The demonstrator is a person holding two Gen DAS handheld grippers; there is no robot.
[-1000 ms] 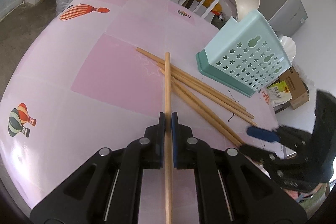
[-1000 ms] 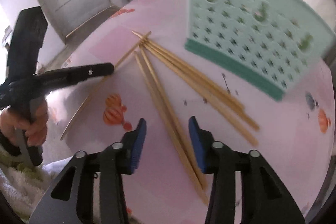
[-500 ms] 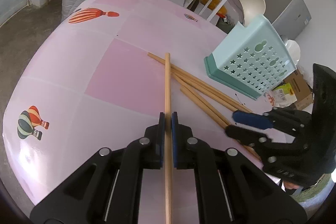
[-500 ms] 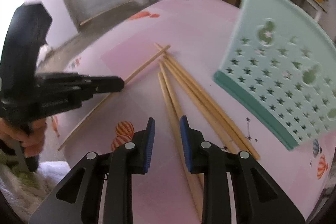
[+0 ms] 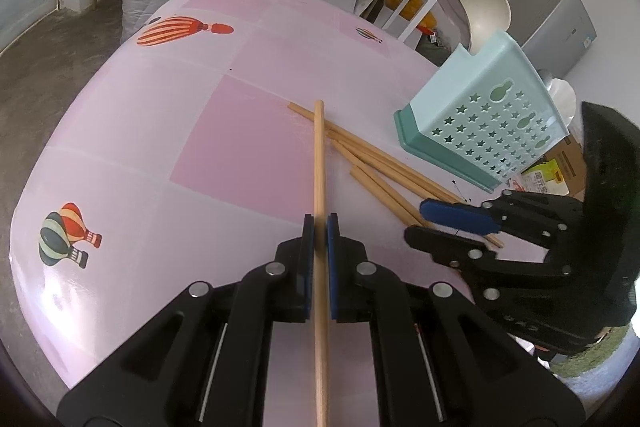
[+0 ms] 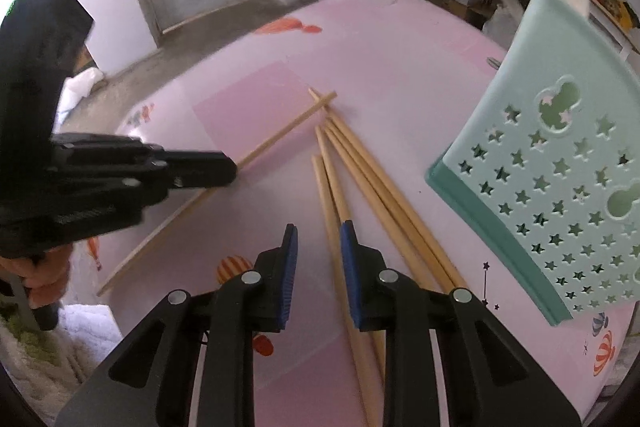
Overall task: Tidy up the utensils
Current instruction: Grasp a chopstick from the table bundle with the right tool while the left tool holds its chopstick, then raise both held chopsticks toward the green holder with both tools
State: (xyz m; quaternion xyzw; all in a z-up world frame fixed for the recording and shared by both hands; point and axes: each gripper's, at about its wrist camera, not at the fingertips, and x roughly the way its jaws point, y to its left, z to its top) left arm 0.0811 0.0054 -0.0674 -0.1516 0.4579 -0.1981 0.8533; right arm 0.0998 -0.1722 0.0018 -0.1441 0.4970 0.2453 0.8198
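Chopstick (image 5: 319, 163): bamboo, pale, straight; pinched by left gripper (image 5: 319, 227), far tip resting across pile. Unchanged over last sec.
Loose chopsticks (image 6: 352, 179): approx 5, fanned on pink table (image 5: 160, 131), left of mint holder (image 6: 560, 163).
Right gripper (image 6: 318, 235): moved in over pile since 1 sec ago; jaws closing, 1 stick between, pads not yet pressing. 2nd pickup imminent.

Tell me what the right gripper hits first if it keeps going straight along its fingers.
Most likely the loose chopsticks on the pink table. The right gripper points down at them, its jaws closing with a stick showing in the gap, though pad contact is not clear.
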